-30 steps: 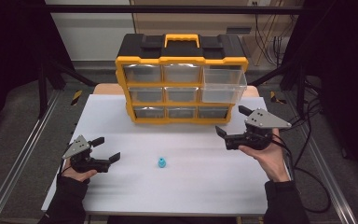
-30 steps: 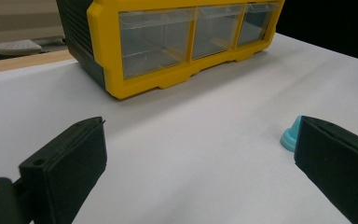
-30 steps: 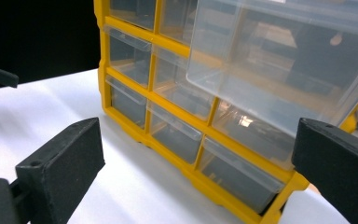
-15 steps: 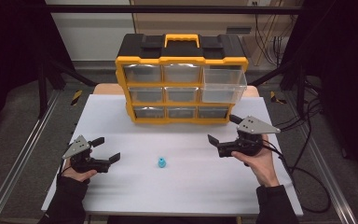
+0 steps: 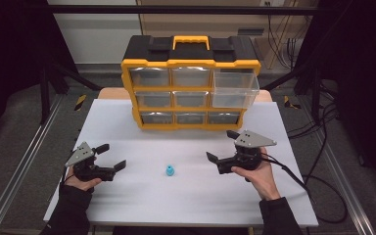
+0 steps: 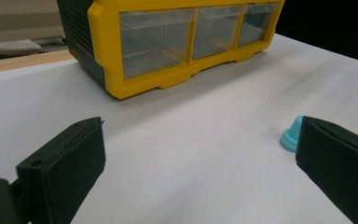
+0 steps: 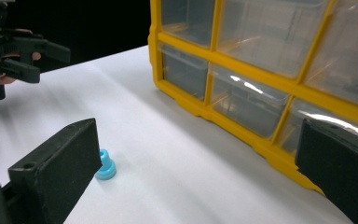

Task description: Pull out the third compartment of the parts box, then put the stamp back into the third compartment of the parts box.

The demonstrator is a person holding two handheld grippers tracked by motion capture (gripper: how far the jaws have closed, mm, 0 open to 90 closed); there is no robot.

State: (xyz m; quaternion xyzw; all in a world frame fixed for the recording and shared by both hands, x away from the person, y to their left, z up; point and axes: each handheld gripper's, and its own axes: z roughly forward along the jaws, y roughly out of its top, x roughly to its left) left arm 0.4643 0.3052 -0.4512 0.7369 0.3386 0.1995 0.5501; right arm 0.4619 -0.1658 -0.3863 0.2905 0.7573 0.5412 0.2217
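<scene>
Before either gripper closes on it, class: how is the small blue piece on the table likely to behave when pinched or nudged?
The small blue piece looks like moulded plastic, so it is probably light and stiff. It stands on a flared base, so it likely sits steady, yet a nudge may slide it across the smooth white table. Its narrower top may slip from wide jaws.

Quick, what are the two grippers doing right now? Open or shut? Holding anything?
Left gripper: open, holding nothing.
Right gripper: open, holding nothing; the small blue piece lies on the table, apart from both.
</scene>
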